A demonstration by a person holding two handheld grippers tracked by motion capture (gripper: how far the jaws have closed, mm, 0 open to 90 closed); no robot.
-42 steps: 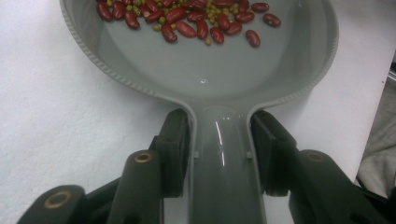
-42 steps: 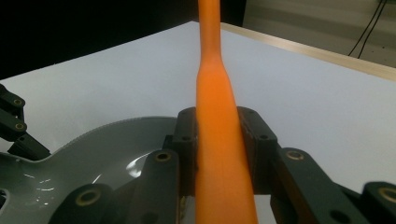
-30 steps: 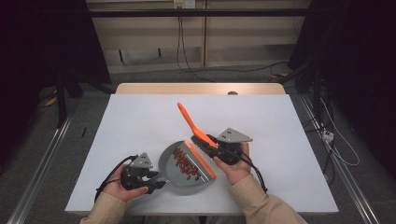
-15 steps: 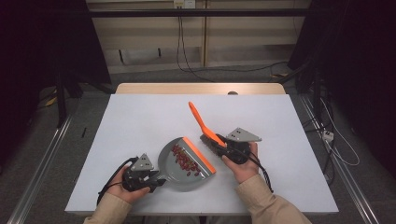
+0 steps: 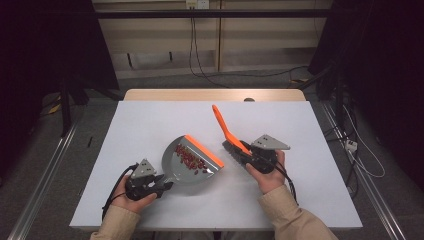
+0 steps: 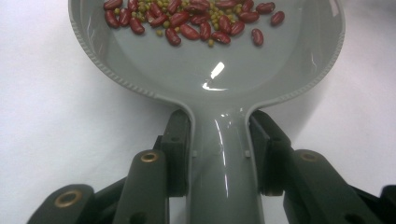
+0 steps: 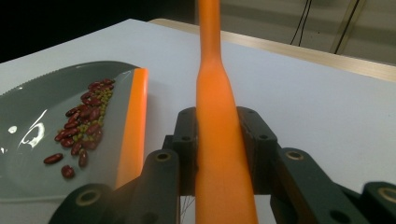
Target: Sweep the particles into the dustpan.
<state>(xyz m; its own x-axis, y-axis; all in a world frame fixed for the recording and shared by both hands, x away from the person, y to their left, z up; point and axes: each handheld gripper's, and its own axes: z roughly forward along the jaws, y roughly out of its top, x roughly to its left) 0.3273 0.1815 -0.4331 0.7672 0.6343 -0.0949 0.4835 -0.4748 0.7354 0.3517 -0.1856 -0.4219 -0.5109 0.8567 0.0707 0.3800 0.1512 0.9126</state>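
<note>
Dustpan [image 5: 192, 162] w/ beans [image 5: 190, 158] pinched by left tool [image 6: 219, 154]; right tool [image 7: 219, 154] clamps brush [image 5: 231, 136]. Sweep looks done; next: lift level, dump.

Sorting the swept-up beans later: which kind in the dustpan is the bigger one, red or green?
The red beans are the bigger kind: long and kidney-shaped, while the green beans mixed among them in the dustpan are small and round.

A: What is different from one second ago?
B: The right hand-held gripper [image 5: 248, 159] carried the orange brush [image 5: 229, 133] to the right, away from the grey dustpan [image 5: 191, 161]; before, the brush lay across its orange lip.
A: And the left hand-held gripper [image 5: 161, 184]?
B: Its jaws closed more on the dustpan handle
</note>
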